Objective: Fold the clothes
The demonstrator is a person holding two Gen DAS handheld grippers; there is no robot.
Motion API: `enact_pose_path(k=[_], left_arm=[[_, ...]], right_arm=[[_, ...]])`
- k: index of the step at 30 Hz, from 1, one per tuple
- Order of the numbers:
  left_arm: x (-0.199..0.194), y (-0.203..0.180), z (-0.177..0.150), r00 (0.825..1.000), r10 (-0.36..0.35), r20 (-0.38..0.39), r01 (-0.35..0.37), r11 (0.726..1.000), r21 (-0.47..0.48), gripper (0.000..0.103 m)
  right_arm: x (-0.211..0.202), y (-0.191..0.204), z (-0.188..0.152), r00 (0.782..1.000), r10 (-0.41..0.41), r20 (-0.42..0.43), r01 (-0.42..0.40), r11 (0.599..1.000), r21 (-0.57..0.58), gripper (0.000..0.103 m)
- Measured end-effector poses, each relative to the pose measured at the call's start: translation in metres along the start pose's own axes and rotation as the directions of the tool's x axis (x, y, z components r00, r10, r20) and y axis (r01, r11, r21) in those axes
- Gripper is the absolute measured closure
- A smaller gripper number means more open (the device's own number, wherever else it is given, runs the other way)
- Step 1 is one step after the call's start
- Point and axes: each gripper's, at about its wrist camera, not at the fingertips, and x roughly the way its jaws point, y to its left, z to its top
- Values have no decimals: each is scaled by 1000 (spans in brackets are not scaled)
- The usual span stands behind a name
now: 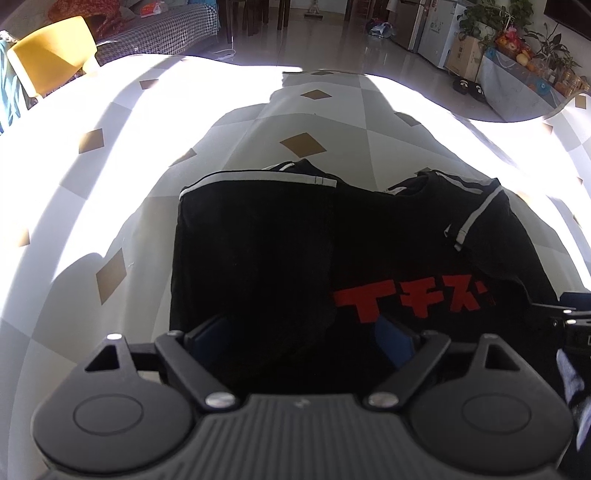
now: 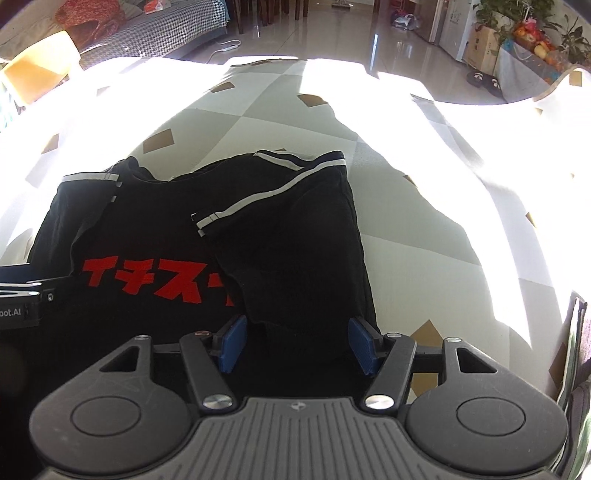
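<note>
Blue-padded fingers (image 1: 208, 338) of the left gripper (image 1: 303, 339) were seen spread wide above the near part of a black T-shirt (image 1: 258, 258), with cloth lying between them but no pad pressing on it. On the right gripper (image 2: 301, 345) the pads (image 2: 232, 343) were held moderately apart, with the shirt's folded right side between them; whether that cloth was pinched could not be told, since black fabric merged with shadow there.

One shirt was counted, laid on a table (image 1: 74, 258) covered by a cloth of pale grey and white diamonds with small tan squares (image 1: 303, 144). It was placed near the table's near edge, about midway between the left and right edges. Both sides had been folded inward, so that two white-striped sleeves (image 2: 236, 214) lay over the front, and red block lettering (image 2: 155, 280) was partly covered by the right fold. Strong sunlight had bleached much of the table's far edge and both side edges.

Beyond the far edge, a glossy floor was seen, with one yellow chair (image 1: 51, 55), a houndstooth-covered sofa (image 1: 162, 29), a white refrigerator (image 1: 439, 37), a cardboard box (image 1: 467, 55), potted plants (image 1: 491, 18) and a pair of slippers (image 1: 469, 86). Each gripper was cut off at the edge of the other's view.
</note>
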Motion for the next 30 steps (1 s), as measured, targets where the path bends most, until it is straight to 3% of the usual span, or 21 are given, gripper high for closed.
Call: enact_pose_path(k=[12, 17, 21, 26, 30], left_arm=[[6, 0, 4, 1000, 5, -2, -5, 1000, -19, 12], [3, 4, 8, 1000, 2, 10, -2, 999, -50, 10], [3, 5, 9, 1000, 7, 14, -6, 998, -65, 9], [8, 6, 8, 1000, 11, -3, -11, 998, -65, 9], [11, 7, 8, 1000, 11, -10, -12, 997, -71, 8]], right_arm=[[12, -12, 14, 999, -18, 44, 12, 992, 124, 44], [0, -11, 22, 993, 50, 105, -66, 986, 153, 44], [-1, -7, 27, 991, 5, 137, -23, 991, 134, 44], [21, -18, 26, 994, -80, 80, 66, 984, 166, 44], [32, -27, 24, 996, -78, 53, 66, 979, 194, 44]])
